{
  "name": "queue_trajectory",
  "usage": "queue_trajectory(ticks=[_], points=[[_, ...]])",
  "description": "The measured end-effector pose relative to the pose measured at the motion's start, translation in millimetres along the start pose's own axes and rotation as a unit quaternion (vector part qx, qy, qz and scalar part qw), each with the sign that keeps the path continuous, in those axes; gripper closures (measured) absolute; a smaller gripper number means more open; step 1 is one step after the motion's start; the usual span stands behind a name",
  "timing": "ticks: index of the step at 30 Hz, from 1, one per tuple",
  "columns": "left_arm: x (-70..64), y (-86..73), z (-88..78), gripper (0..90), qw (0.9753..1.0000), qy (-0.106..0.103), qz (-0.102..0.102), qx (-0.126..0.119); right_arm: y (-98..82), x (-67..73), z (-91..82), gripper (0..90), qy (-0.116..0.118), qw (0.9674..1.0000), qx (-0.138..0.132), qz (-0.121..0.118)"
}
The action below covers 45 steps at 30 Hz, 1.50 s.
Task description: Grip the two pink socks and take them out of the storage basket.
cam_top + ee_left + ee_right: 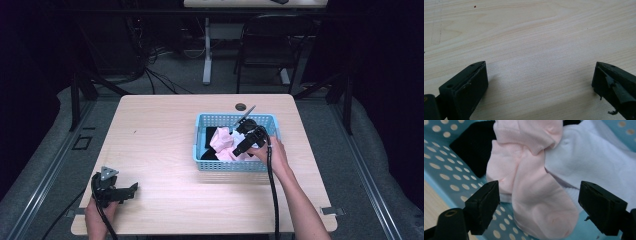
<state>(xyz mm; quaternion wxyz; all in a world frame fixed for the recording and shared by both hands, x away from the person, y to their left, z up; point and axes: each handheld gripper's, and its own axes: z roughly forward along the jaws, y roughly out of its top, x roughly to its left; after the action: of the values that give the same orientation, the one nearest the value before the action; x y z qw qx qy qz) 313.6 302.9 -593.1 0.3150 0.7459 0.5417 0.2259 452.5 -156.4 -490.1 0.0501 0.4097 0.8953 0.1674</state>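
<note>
Overhead, pale wooden table [165,150] bears blue basket [232,165]; grey floor [190,77] beyond.

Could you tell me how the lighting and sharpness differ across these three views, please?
High view: bright table, dark surroundings, slightly soft. Left gripper view: even light, soft jaw shadows on the wood. Right gripper view: pink sock fairly sharp, the near jaws a little blurred.

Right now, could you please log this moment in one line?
right gripper: open over pink sock | basket: socks inside | left gripper: open, on table
</note>
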Motion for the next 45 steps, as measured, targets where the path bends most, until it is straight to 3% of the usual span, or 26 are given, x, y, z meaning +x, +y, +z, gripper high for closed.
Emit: queue_trajectory(ticks=[2,4,5,6,7,8,11,12,13,14,19,28,31,35,36,40,41,43,45], points=[[0.0,0.0,0.0,0.5,1.0000,0.000,0.000,0.000,2.9,-0.8,6.6,27.6,0.000,0.9998,0.020,-0.004],[0.0,0.0,0.0,0.5,1.0000,0.000,0.000,0.000,3.8,-1.1,11.2,28.9,0.000,0.9997,0.025,0.005],[0.0,0.0,0.0,0.5,1.0000,0.000,0.000,0.000,6.2,-3.3,17.1,33.0,0.001,0.9989,0.047,-0.001],[0.0,0.0,0.0,0.5,1.0000,0.000,0.000,0.000,6.0,-2.2,21.9,35.1,0.004,0.9990,0.041,0.013],[0.0,0.0,0.0,0.5,1.0000,0.000,0.000,0.000,7.6,-3.5,23.4,39.0,0.004,0.9981,0.060,0.008],[0.0,0.0,0.0,0.6,1.0000,0.000,0.000,0.000,7.5,-3.2,26.2,41.3,0.007,0.9982,0.059,0.010],[0.0,0.0,0.0,0.5,1.0000,0.000,0.000,0.000,9.0,-3.5,30.8,58.3,0.010,0.9970,0.076,0.012],[0.0,0.0,0.0,0.5,1.0000,0.000,0.000,0.000,8.8,-4.0,31.5,64.0,0.011,0.9968,0.078,0.011],[0.0,0.0,0.0,0.6,1.0000,0.000,0.000,0.000,8.8,-4.0,31.5,64.0,0.011,0.9968,0.078,0.011],[0.0,0.0,-0.1,0.5,1.0000,0.000,0.001,0.000,8.1,-4.1,33.5,75.3,0.015,0.9965,0.079,0.021],[-0.1,0.0,-0.1,0.6,1.0000,0.000,0.001,0.000,6.5,-3.7,28.5,89.1,0.012,0.9977,0.063,0.021],[-0.1,0.0,-0.1,0.6,1.0000,0.000,0.000,0.000,7.3,0.5,3.7,89.7,0.008,0.9992,0.037,0.013],[-0.1,0.0,-0.1,0.6,1.0000,0.000,0.001,0.000,9.3,1.0,4.5,76.1,0.000,0.9988,0.049,0.007],[-0.1,0.0,-0.1,0.6,1.0000,0.000,0.001,0.000,10.5,-0.9,17.1,49.8,-0.004,0.9984,0.052,0.021],[-0.1,0.0,-0.1,0.6,1.0000,0.000,0.001,0.000,11.6,-2.3,20.8,47.2,0.000,0.9977,0.063,0.023],[-0.1,0.0,-0.2,0.6,1.0000,0.000,0.001,0.000,12.4,-2.6,35.9,47.7,-0.004,0.9956,0.091,0.019],[-0.1,0.0,-0.1,0.6,1.0000,0.000,0.001,0.000,12.1,-2.1,40.3,52.5,-0.002,0.9955,0.091,0.025],[-0.1,0.0,-0.1,0.6,1.0000,0.000,0.001,0.000,14.5,-3.1,39.0,63.1,-0.008,0.9940,0.108,0.014],[-0.1,0.0,-0.1,0.6,1.0000,0.000,0.001,0.000,12.7,-0.3,41.6,73.2,-0.008,0.9960,0.083,0.030]])
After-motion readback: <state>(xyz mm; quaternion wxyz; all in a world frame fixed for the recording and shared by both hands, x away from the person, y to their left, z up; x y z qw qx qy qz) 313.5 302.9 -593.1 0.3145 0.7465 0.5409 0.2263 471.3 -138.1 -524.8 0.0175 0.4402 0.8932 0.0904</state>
